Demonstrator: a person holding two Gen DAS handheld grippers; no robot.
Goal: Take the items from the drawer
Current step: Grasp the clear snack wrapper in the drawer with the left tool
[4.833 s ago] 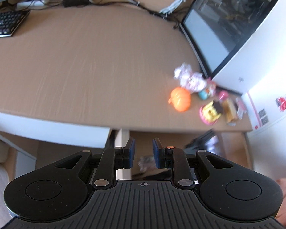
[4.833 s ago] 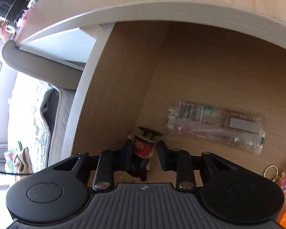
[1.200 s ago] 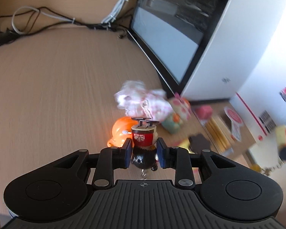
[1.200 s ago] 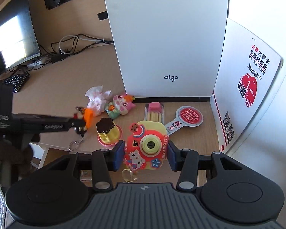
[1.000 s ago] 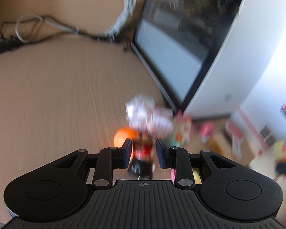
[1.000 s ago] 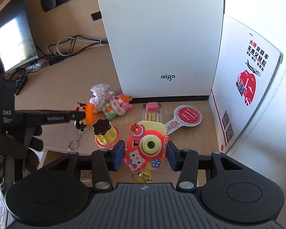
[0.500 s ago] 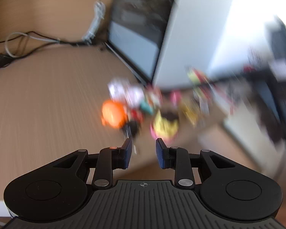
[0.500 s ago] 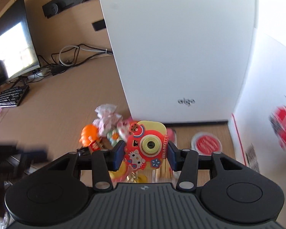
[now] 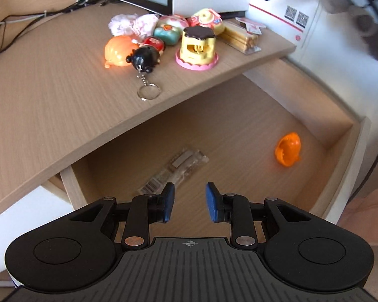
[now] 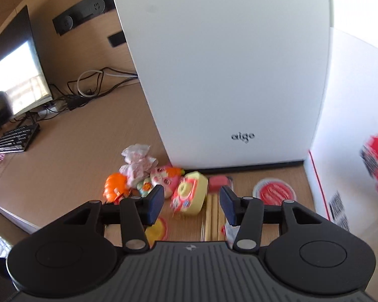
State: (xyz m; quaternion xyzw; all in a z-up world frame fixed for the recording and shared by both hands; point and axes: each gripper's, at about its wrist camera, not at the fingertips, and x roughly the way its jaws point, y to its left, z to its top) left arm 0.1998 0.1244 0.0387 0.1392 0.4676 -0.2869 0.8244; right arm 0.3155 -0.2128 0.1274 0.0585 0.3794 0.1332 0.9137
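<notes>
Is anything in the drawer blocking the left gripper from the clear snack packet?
Nothing visible does. The left gripper is open above the drawer, the clear snack packet lies just ahead, and the orange toy sits far right.

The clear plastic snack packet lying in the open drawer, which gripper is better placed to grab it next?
Left. The left gripper is open and hangs over the wooden drawer, with the clear plastic snack packet just ahead of its fingertips. The right gripper, also open, faces the toys on the desktop.
</notes>
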